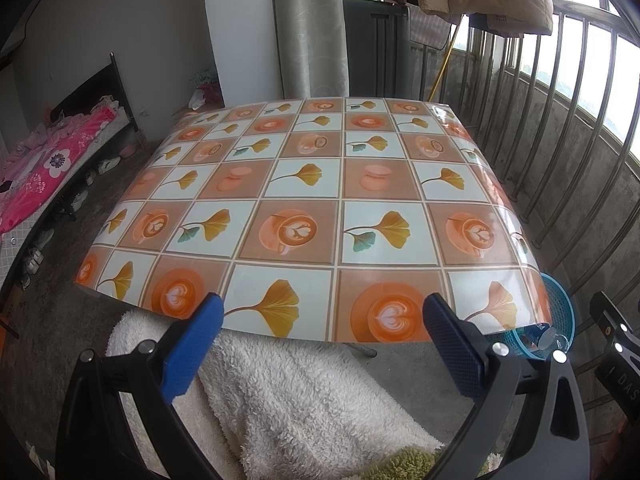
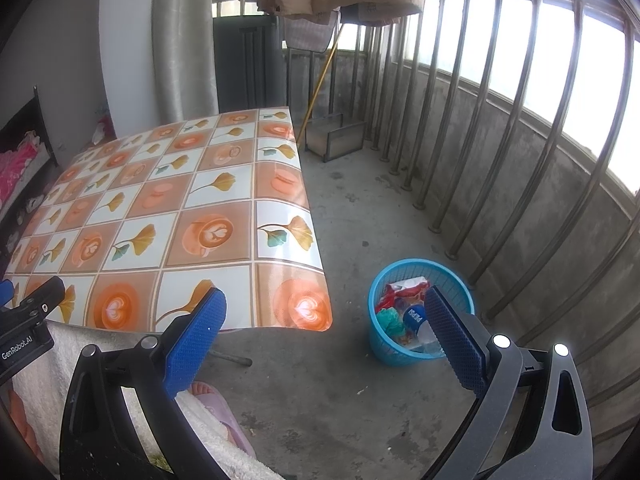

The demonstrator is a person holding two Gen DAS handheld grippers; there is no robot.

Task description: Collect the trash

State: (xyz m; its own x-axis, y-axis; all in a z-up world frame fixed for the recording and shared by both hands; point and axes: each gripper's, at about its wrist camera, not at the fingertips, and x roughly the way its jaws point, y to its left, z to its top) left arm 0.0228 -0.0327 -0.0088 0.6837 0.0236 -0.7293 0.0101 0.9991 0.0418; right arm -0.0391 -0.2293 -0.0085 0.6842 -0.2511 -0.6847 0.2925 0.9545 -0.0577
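Observation:
A blue plastic basket (image 2: pixel 384 344) stands on the concrete floor to the right of the table. It holds a Pepsi bottle (image 2: pixel 416 320), a red wrapper (image 2: pixel 404 292) and green trash (image 2: pixel 388 318). The basket also shows at the table's right corner in the left wrist view (image 1: pixel 560 312). My right gripper (image 2: pixel 324 340) is open and empty, above the floor between the table corner and the basket. My left gripper (image 1: pixel 320 344) is open and empty, at the table's near edge. The table (image 1: pixel 304 208) has a tiled cloth with leaves and coffee cups.
A metal railing (image 2: pixel 500 140) and low concrete wall run along the right. A white fluffy robe (image 1: pixel 288 400) and a pink slipper (image 2: pixel 216 404) are below the grippers. A bed with pink bedding (image 1: pixel 44 168) is at the left. A glass box (image 2: pixel 332 140) stands beyond the table.

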